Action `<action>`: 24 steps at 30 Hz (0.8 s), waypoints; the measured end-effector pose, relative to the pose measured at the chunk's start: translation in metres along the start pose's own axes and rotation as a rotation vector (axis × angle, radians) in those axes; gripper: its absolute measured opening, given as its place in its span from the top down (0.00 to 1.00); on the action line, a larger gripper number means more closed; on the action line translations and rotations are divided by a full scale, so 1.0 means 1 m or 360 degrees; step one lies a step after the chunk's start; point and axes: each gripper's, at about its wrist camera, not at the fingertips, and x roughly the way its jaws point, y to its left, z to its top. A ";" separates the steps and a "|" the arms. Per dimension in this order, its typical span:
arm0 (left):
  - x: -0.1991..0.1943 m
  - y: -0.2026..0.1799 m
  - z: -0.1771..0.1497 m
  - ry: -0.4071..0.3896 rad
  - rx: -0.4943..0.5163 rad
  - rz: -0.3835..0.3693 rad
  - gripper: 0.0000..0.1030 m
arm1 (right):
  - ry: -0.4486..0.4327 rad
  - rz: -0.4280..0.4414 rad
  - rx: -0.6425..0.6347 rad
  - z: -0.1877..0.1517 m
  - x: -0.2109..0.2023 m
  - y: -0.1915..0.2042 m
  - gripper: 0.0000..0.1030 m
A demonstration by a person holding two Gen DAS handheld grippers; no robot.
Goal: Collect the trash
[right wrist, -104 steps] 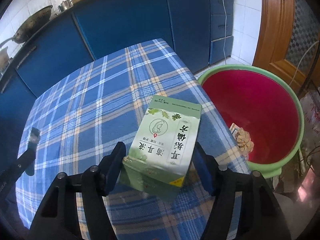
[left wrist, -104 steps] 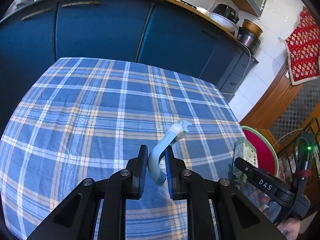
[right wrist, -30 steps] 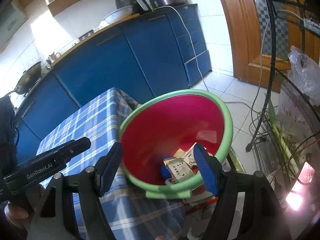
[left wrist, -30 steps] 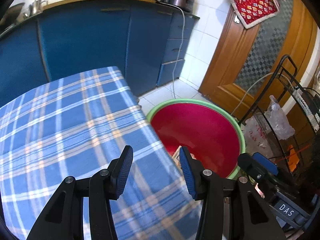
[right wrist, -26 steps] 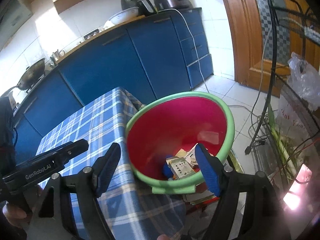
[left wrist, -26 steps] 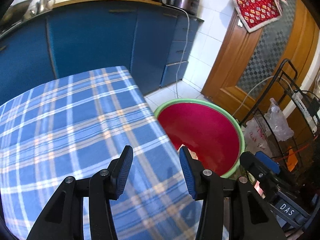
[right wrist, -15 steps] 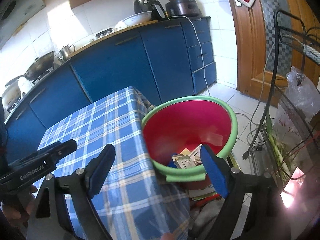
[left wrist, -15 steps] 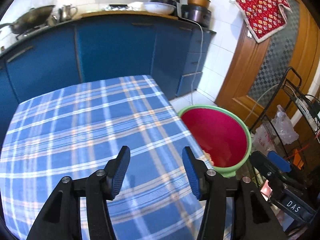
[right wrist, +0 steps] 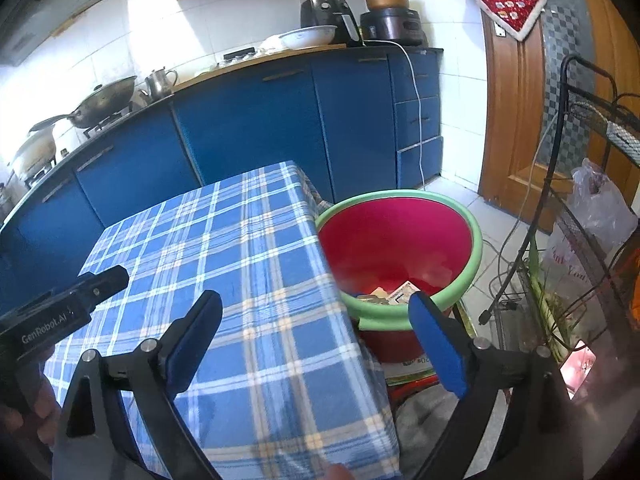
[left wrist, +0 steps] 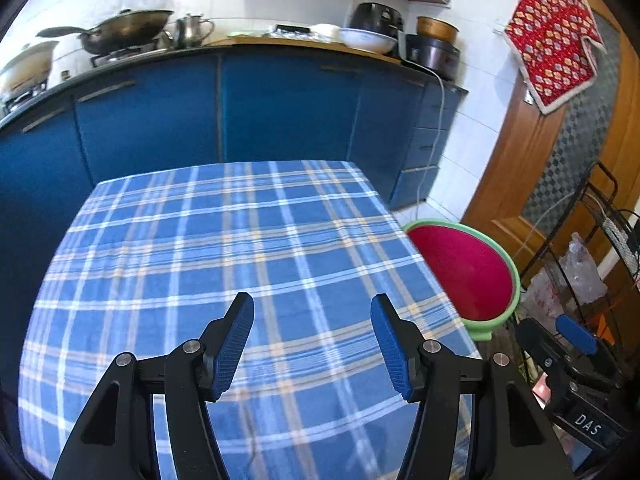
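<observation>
Over the checked tablecloth [left wrist: 224, 248], in the left wrist view, the left gripper [left wrist: 312, 312] is opening, nothing between its jaws; the red bin [left wrist: 460, 268] stands beside the table's right edge. In the right wrist view, the right gripper [right wrist: 316, 308] is opening, empty, and trash [right wrist: 394, 294] lies inside the bin [right wrist: 400, 232].
</observation>
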 end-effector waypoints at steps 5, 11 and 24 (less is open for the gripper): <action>-0.015 0.007 -0.005 -0.0030 -0.0025 0.0030 0.38 | -0.0035 0.0015 -0.0039 -0.002 -0.013 0.010 0.09; -0.029 0.011 -0.008 -0.0081 -0.0031 0.0049 0.36 | -0.0067 0.0024 -0.0066 -0.004 -0.022 0.020 0.09; -0.037 0.010 -0.008 -0.0121 -0.0026 0.0054 0.35 | -0.0068 0.0031 -0.0069 -0.004 -0.024 0.024 0.09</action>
